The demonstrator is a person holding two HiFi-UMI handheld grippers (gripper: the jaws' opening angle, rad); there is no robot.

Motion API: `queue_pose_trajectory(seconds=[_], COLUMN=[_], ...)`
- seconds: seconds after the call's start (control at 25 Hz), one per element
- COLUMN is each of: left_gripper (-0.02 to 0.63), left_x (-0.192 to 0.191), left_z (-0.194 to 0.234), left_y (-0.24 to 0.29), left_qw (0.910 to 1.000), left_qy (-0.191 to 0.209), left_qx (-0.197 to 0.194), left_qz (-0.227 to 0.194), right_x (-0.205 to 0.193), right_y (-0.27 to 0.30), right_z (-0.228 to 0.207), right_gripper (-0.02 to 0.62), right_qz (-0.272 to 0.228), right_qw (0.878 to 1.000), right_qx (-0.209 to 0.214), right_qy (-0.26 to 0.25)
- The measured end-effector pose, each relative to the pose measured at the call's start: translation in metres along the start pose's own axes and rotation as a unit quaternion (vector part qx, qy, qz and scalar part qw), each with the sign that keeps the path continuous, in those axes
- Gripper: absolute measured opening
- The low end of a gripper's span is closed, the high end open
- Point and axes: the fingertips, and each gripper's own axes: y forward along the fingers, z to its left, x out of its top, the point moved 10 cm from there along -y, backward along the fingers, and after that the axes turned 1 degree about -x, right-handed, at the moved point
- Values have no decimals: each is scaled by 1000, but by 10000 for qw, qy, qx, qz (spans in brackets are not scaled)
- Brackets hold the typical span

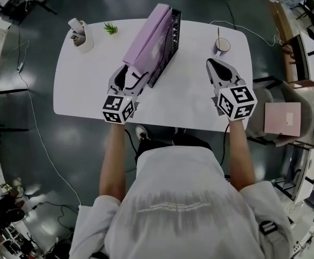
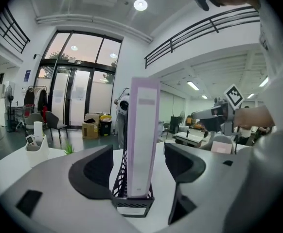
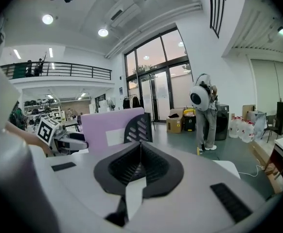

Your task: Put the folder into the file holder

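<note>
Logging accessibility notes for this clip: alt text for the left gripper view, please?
A lilac folder stands upright in a black mesh file holder on a white table, framed between the open left tongs.

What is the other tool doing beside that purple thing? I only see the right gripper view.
Observer: The left tool is open, with a jaw on each side of the purple folder, neither touching it.
Operator: Has it gone in properly?
Observer: Yes. Its bottom edge sits inside the file holder, and it stands upright.
Operator: Anything else nearby?
Observer: A small green plant stands beside a white pot at the far left corner of the table.
</note>
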Motion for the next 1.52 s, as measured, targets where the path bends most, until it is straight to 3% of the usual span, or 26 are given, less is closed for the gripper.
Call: queue_pose_trajectory(seconds=[0.24,0.44,0.6,0.8,1.52], left_gripper=[342,246,133,28,15], left_x=[27,60,82,110,177], left_z=[13,27,41,64,129], left_y=[-44,-72,-88,-108,-157], left_qw=[9981,9951,9933,9906,9746], left_qy=[120,581,957,991,1177], left_qx=[-420,-529,-217,285,1064], left_qz=[-435,-598,-612,-900,-1582], right_x=[36,64,81,98,153], right_y=[-8,-6,2,17,72], right_z=[20,41,61,85,151], right_gripper=[26,26,25,25,25], right_qz=[-358,-644,-699,-792,-1186], right_qw=[9989,9968,9956,9940,9816], right_qx=[-137,-236,-234,-192,135], right_qy=[-254,-410,-572,-732,-1490])
